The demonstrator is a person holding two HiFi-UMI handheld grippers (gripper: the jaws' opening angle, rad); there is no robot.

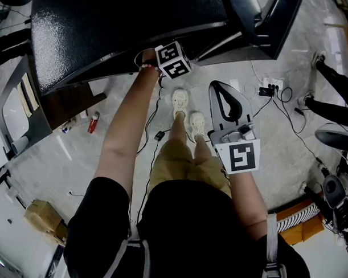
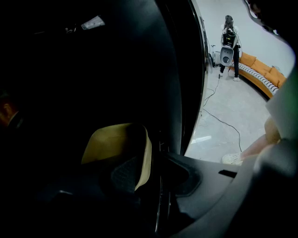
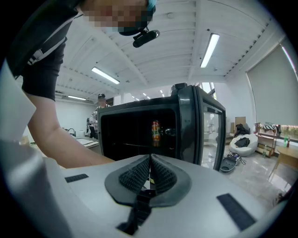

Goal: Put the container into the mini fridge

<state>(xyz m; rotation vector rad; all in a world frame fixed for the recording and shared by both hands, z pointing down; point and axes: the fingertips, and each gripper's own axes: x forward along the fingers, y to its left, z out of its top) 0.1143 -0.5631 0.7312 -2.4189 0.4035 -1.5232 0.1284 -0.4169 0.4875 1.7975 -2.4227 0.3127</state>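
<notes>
The black mini fridge (image 1: 130, 29) stands in front of me with its door (image 3: 210, 130) swung open. A yellowish container (image 2: 116, 144) sits in the dark interior. My left gripper (image 2: 156, 173) reaches inside; its jaws stand wide apart, the left pad (image 2: 123, 174) beside the container and the right pad (image 2: 186, 179) well clear of it. In the head view only its marker cube (image 1: 172, 60) shows at the fridge's edge. My right gripper (image 3: 150, 174) is shut on nothing and hangs back, facing the fridge; it also shows above the floor (image 1: 221, 89). An orange can (image 3: 156, 131) stands on a fridge shelf.
Cables and a power strip (image 1: 272, 91) lie on the floor to the right. A red can (image 1: 93, 122) and a cardboard box (image 1: 43, 217) are on the left. An orange sofa (image 2: 260, 69) and a standing person (image 2: 228, 44) are farther off.
</notes>
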